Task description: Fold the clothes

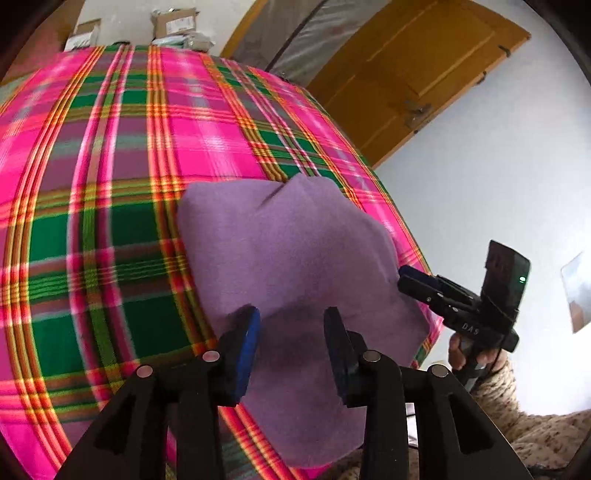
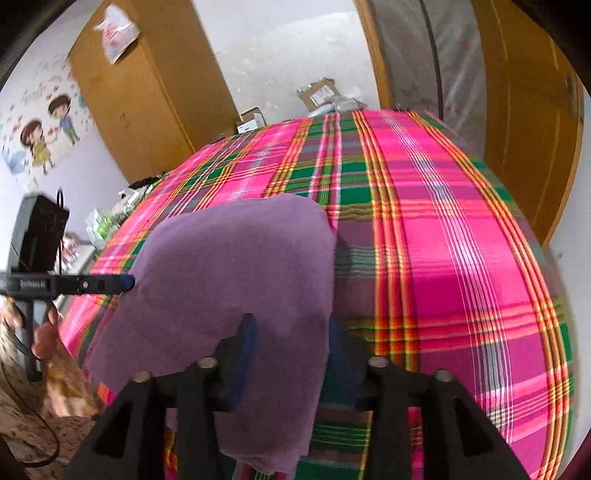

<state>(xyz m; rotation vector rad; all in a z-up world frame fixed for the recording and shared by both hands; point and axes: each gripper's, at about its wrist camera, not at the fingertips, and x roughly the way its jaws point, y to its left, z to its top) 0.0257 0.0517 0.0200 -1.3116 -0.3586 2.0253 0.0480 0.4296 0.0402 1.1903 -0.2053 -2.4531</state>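
A folded purple fleece cloth [image 1: 295, 251] lies on a pink and green plaid cover [image 1: 129, 166], at its near edge. My left gripper [image 1: 291, 325] hovers over the cloth's near left part, open, with the fabric lying slack under the gap. In the right wrist view the same cloth [image 2: 236, 266] fills the centre left. My right gripper [image 2: 291, 332] is open astride the cloth's right edge, and its pads do not press on it. Each gripper shows in the other's view: the right one [image 1: 406, 277] at the cloth's right edge, the left one [image 2: 127, 282] at its left edge.
The plaid cover [image 2: 443, 240] stretches far beyond the cloth. A wooden door [image 1: 417, 74] and cardboard boxes [image 1: 173, 22] stand behind. A brown cabinet [image 2: 140, 92] and cluttered items [image 2: 107, 221] are at the left. A person's hand [image 1: 458, 350] holds the right gripper's handle.
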